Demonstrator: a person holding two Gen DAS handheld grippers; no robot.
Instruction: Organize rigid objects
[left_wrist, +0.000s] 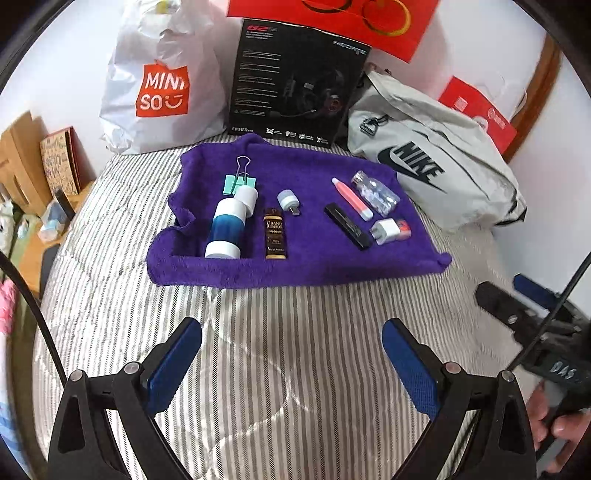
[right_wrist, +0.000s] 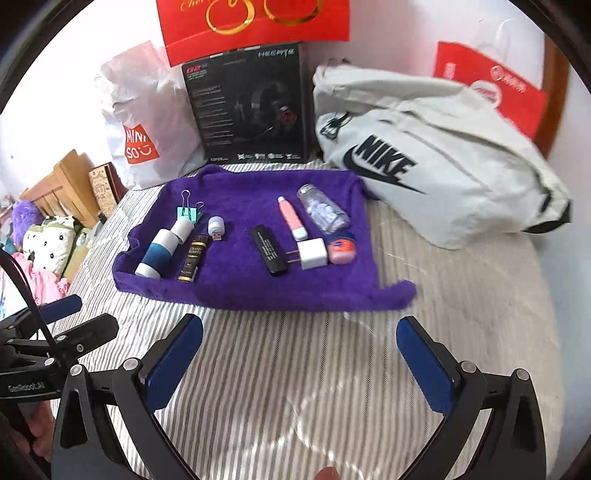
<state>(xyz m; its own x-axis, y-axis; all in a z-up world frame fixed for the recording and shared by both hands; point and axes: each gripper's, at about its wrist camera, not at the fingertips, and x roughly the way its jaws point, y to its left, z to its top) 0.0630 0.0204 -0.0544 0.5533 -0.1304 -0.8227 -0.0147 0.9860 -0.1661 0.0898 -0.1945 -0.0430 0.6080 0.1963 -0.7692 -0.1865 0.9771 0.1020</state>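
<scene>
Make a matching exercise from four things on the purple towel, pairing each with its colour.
Things:
1. binder clip
2. charger plug
3. flat stick
4. tube with a white cap

Colours:
A. black
B. pink
C. mint green
D. white

Pairs: 1-C, 2-D, 3-A, 4-B

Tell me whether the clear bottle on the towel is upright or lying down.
Lying down: the clear bottle rests on its side on the purple towel, cap pointing away.
</scene>
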